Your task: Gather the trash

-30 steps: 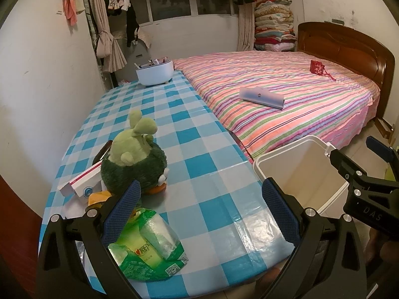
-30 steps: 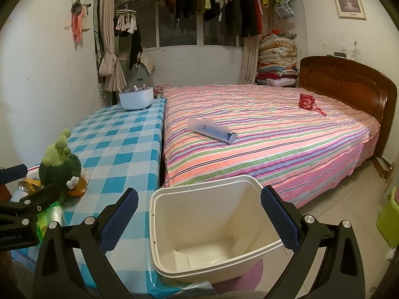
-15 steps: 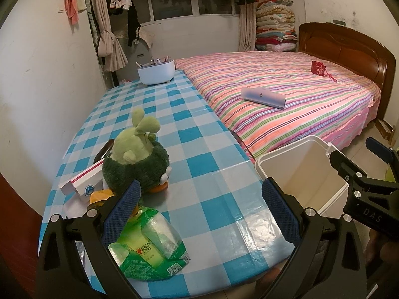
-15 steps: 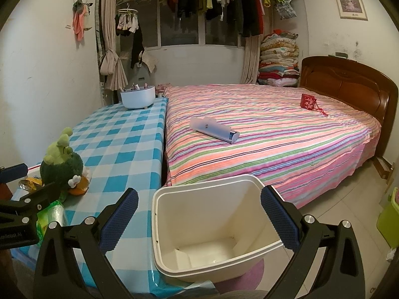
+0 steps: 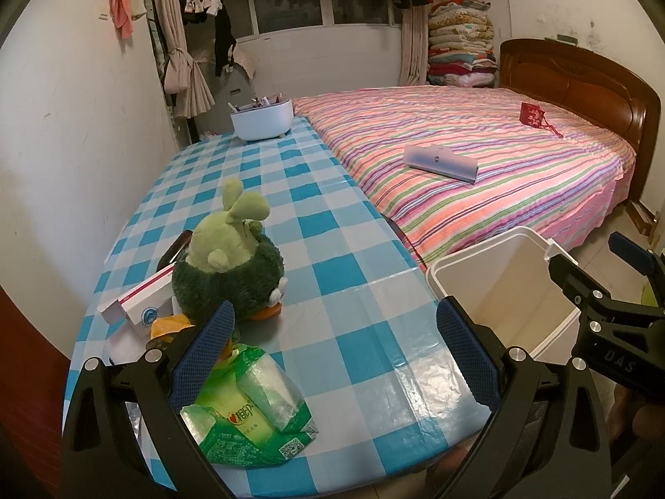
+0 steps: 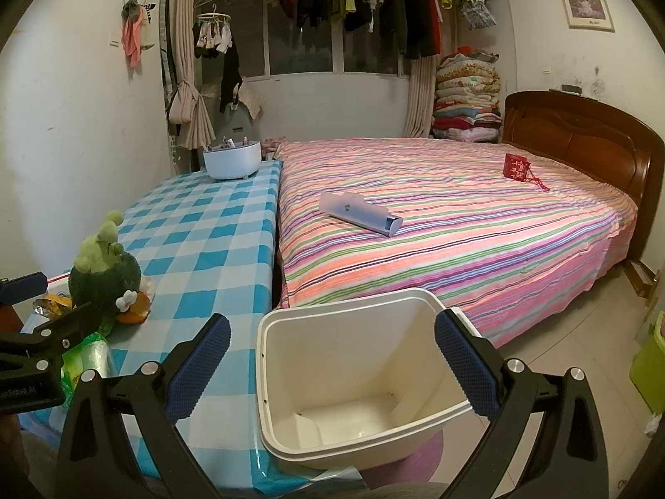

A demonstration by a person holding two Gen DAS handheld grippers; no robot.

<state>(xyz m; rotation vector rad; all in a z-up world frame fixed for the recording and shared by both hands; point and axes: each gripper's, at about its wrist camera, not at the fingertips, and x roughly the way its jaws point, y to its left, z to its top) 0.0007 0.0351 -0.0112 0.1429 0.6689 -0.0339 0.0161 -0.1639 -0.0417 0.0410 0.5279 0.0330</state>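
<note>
Underneath everything, the tabletop (image 5: 332, 216) wears a blue-and-white checked cloth and runs along a white wall, with a striped bed (image 5: 478, 166) touching its far side. A white tub (image 5: 262, 120) stands at the tabletop's far end. Near the close edge lies a crumpled green wrapper (image 5: 253, 411), with a green plush toy (image 5: 230, 266) just behind it and a white-and-red box (image 5: 141, 299) beside the toy. The left claw (image 5: 332, 361) hangs wide open above that near edge, gripping nothing, its left pad overlapping the wrapper. Off the tabletop's corner stands a cream bin (image 6: 357, 378) on the floor, empty inside. The right claw (image 6: 332, 374) is spread wide over the bin's mouth, also holding nothing. A pale flat case (image 6: 359, 218) and a small red bag (image 6: 515, 166) lie on the bed.
</note>
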